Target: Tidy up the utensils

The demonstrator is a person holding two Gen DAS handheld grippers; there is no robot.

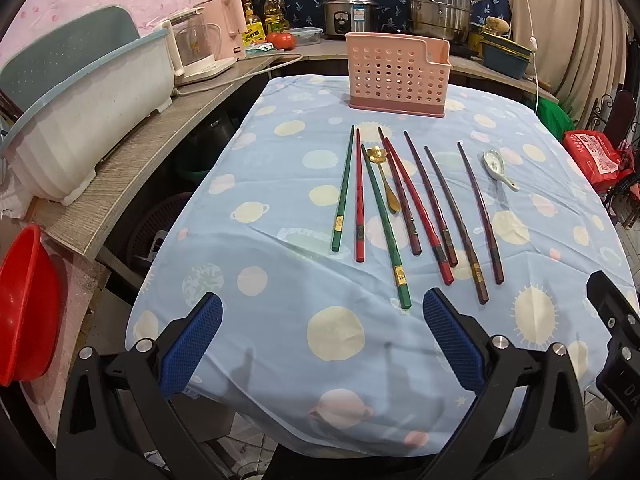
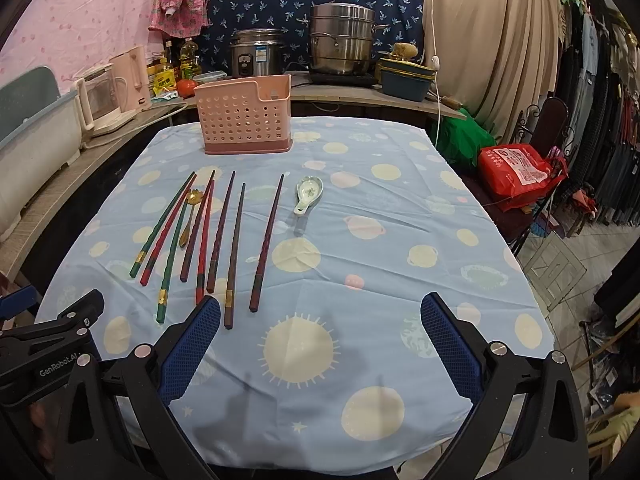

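Note:
A pink perforated utensil holder (image 1: 396, 74) (image 2: 246, 120) stands at the far end of the table. In front of it lie several chopsticks (image 1: 412, 208) (image 2: 234, 236) in green, red and dark brown, side by side. Among them rests a gold spoon (image 1: 386, 178) (image 2: 190, 216). A white ceramic spoon (image 1: 498, 168) (image 2: 306, 194) lies to their right. My left gripper (image 1: 322, 312) hovers open over the near edge, nothing between its blue pads. My right gripper (image 2: 320, 314) is open too, just right of the chopstick ends.
The table wears a blue cloth with planets (image 1: 280, 200) (image 2: 380, 220). A counter on the left holds a dish rack (image 1: 80, 104), kettles (image 1: 200, 40), pots (image 1: 438, 4) and bottles. A red basin (image 1: 24, 308) sits low left. A red bag (image 2: 516, 172) and clothes rack (image 2: 600, 120) stand right.

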